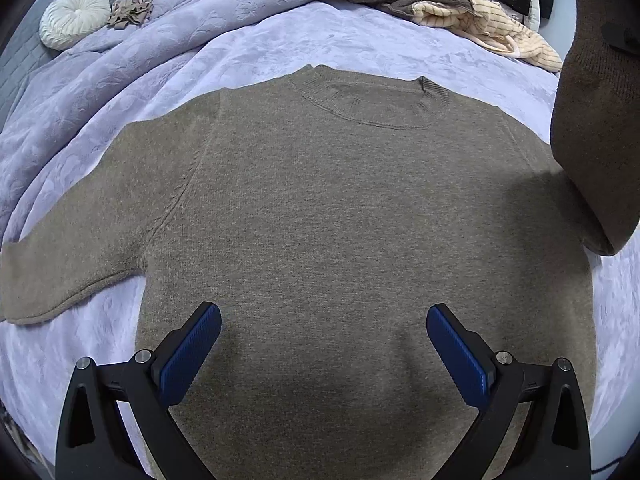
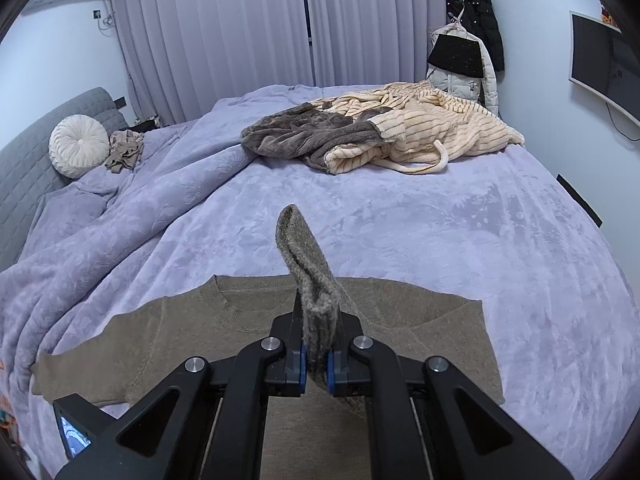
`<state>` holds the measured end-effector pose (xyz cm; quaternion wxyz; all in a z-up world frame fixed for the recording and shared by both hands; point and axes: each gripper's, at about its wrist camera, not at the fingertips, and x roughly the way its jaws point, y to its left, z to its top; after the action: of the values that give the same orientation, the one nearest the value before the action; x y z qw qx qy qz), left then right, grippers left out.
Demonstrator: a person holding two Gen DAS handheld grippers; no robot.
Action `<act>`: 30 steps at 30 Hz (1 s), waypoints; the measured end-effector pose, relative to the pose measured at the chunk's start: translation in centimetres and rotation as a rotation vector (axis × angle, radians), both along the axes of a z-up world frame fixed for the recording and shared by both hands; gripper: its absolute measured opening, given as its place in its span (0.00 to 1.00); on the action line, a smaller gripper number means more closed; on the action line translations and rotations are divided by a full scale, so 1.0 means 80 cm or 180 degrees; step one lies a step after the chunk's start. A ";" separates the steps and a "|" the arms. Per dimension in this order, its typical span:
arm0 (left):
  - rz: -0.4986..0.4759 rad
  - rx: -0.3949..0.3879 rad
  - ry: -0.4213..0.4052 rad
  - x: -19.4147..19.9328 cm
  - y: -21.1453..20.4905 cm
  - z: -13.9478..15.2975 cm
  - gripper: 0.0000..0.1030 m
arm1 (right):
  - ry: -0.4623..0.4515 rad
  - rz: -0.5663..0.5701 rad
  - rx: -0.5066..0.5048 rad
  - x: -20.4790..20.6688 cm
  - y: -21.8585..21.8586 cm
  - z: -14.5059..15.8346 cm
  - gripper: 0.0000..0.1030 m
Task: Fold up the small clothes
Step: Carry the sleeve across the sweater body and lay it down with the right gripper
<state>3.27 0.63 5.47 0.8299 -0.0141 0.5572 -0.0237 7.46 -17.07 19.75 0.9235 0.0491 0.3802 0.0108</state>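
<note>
A brown knit sweater (image 1: 328, 208) lies flat on the lilac bedspread (image 1: 360, 44), neckline away from me, one sleeve stretched out to the left. My left gripper (image 1: 324, 328) hovers over the sweater's lower body with its blue pads wide apart and nothing between them. The other sleeve (image 1: 592, 128) is lifted at the right edge of the left wrist view. In the right wrist view my right gripper (image 2: 317, 360) is shut on that sleeve's cuff (image 2: 308, 264), which sticks up above the sweater (image 2: 168, 332).
A heap of cream-striped and grey fleece clothes (image 2: 380, 128) lies at the far side of the bed. A round white cushion (image 2: 78, 144) and a small crumpled beige garment (image 2: 126, 150) sit by the grey headboard at the left. Curtains and hanging coats (image 2: 472, 40) stand behind.
</note>
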 end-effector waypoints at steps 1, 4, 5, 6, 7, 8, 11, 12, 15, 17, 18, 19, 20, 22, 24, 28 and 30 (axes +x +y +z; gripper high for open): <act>0.0004 0.0000 0.0002 0.000 0.002 -0.001 1.00 | 0.0016 0.0018 0.0007 0.002 0.004 -0.003 0.07; 0.0022 0.0015 0.0013 0.000 0.010 -0.004 1.00 | 0.0049 0.0058 0.0007 0.005 0.016 -0.010 0.07; 0.0029 0.0008 0.0020 0.000 0.012 -0.005 1.00 | 0.0063 0.0066 0.0019 0.006 0.019 -0.013 0.07; 0.0038 0.0001 0.0027 0.000 0.015 -0.005 1.00 | 0.0080 0.0075 0.0036 0.007 0.022 -0.015 0.07; 0.0052 -0.0002 0.0036 -0.001 0.018 -0.006 1.00 | 0.0095 0.0084 0.0051 0.008 0.025 -0.018 0.07; 0.0061 -0.0008 0.0041 -0.001 0.020 -0.007 1.00 | 0.0106 0.0093 0.0060 0.009 0.029 -0.020 0.07; 0.0087 -0.0030 0.0047 -0.005 0.029 -0.006 1.00 | 0.0133 0.0146 0.0063 0.011 0.043 -0.024 0.07; 0.0096 -0.0033 0.0041 -0.006 0.032 -0.005 1.00 | 0.0134 0.0169 0.0062 0.012 0.049 -0.025 0.07; 0.0103 -0.0018 0.0027 -0.009 0.039 -0.002 1.00 | 0.0119 0.0247 0.0079 0.012 0.068 -0.024 0.07; 0.0115 0.0001 0.0017 -0.010 0.044 0.000 1.00 | 0.0118 0.0300 0.0106 0.013 0.080 -0.024 0.07; 0.0127 0.0002 0.0012 -0.010 0.047 0.001 1.00 | 0.0120 0.0359 0.0118 0.015 0.093 -0.025 0.07; 0.0145 0.0000 0.0008 -0.011 0.050 0.002 1.00 | 0.0120 0.0359 0.0118 0.015 0.093 -0.025 0.07; 0.0166 -0.0002 0.0006 -0.011 0.053 0.003 1.00 | 0.0124 0.0384 0.0126 0.016 0.098 -0.026 0.07; 0.0213 -0.0016 0.0006 -0.012 0.061 0.004 1.00 | 0.0138 0.0444 0.0132 0.018 0.112 -0.028 0.07; 0.0270 -0.0036 0.0010 -0.011 0.069 0.003 1.00 | 0.0172 0.0535 0.0125 0.023 0.130 -0.033 0.07; 0.0346 -0.0050 0.0040 -0.013 0.081 -0.001 1.00 | 0.0244 0.0613 0.0130 0.027 0.146 -0.043 0.07; 0.0383 -0.0047 0.0056 -0.015 0.084 -0.003 1.00 | 0.0325 0.0673 0.0132 0.028 0.157 -0.056 0.07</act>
<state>2.09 7.36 5.20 0.8248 -0.0540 0.5625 0.0223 9.73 -4.49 15.25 0.8954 0.0284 0.4295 0.1136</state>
